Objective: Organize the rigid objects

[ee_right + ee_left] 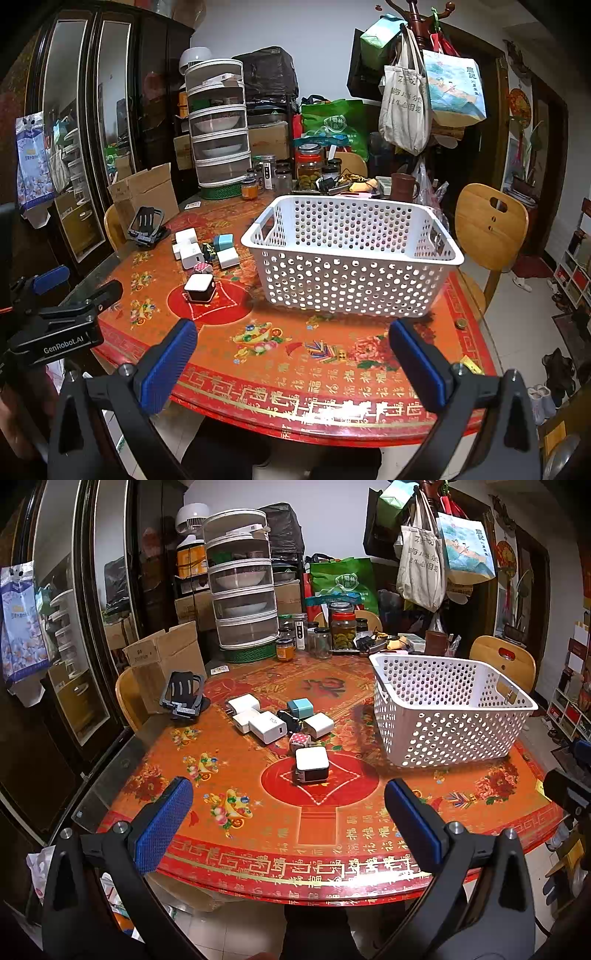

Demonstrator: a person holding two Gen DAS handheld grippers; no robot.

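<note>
Both the left gripper (288,808) and right gripper (293,349) hang wide apart and empty over the table's (258,834) near edge, touching nothing.

Left tongs (288,805) spread wide, nothing held. Right tongs (293,347) likewise spread wide, level, empty.

A white perforated plastic basket (352,254) stands on the round red table with floral and gold print (295,376). Left of it lies a cluster of small plug-in chargers (207,254), white, teal and possibly black. The right gripper (293,363) hovers over the near edge, blue-padded fingers (168,363) wide apart, holding nothing.
</note>
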